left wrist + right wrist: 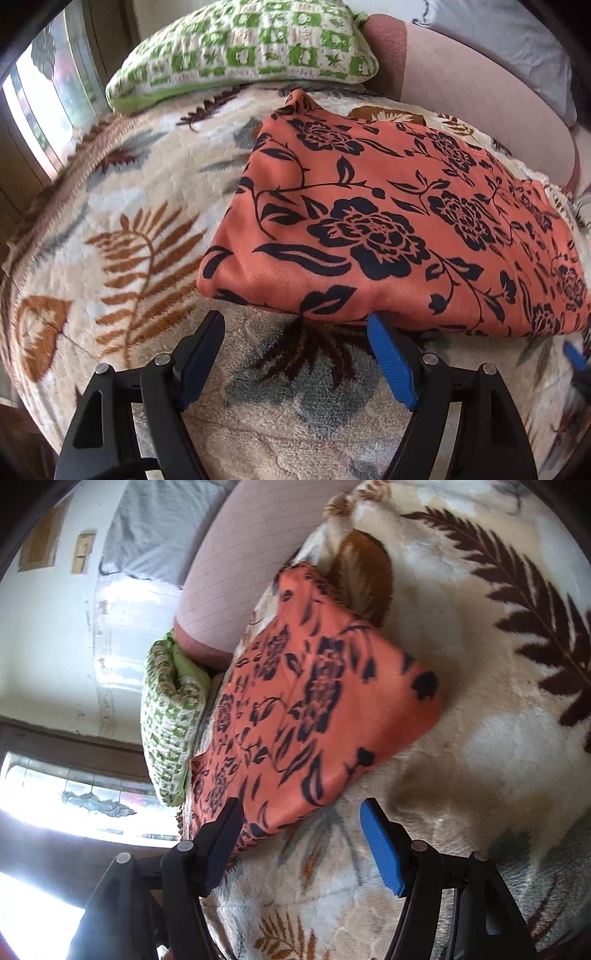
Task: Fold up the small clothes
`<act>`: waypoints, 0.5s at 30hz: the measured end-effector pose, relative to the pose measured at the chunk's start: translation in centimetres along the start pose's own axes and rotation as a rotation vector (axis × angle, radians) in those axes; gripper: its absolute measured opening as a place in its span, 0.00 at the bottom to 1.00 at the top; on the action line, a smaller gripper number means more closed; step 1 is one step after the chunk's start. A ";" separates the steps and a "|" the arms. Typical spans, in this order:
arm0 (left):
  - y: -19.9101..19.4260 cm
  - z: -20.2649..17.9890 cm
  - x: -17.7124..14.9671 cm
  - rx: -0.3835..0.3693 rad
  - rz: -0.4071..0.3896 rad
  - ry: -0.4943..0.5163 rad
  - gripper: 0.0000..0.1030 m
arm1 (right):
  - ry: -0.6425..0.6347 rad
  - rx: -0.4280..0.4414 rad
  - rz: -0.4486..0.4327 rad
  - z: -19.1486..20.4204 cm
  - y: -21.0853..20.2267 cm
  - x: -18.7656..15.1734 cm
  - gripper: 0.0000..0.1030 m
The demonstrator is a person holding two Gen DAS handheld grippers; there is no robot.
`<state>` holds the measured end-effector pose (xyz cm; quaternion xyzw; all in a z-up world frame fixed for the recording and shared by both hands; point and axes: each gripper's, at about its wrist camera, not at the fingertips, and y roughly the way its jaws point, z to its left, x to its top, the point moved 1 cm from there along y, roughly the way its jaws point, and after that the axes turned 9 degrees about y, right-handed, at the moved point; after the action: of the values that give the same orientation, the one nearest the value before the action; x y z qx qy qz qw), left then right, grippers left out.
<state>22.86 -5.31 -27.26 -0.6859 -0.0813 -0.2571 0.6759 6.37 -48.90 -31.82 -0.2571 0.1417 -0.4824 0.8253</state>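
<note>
1. The left gripper (pixel 295 332) is hovering with jaws wide apart and empty, just short of the near folded edge of the orange floral garment (pixel 388 221).
2. The garment is lying folded on the leaf-patterned blanket (pixel 110 221) — soft, light and likely limp, so its corners look like the best holds.
3. The right gripper (pixel 301 821) is waiting with jaws open and empty — at the garment's near corner.

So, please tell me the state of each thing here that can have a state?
orange floral cloth: folded flat, lying on the blanket
leaf-print blanket: spread out
green pillow: lying behind the cloth
left gripper: open, holding nothing
right gripper: open, holding nothing
</note>
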 end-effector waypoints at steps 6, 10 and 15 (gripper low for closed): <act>2.0 0.7 1.0 -0.072 0.044 -0.064 0.78 | 0.026 -0.020 -0.039 -0.3 0.5 1.0 0.66; 2.7 0.8 1.7 -0.082 0.046 -0.078 0.78 | 0.049 -0.013 -0.063 -0.4 0.7 2.1 0.67; 2.0 1.7 1.6 -0.129 0.035 -0.131 0.78 | 0.060 -0.015 -0.073 -0.3 1.2 3.0 0.67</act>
<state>25.55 -4.21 -28.23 -0.7446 -0.0966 -0.2043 0.6281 8.56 -51.15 -32.73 -0.2539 0.1603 -0.5187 0.8005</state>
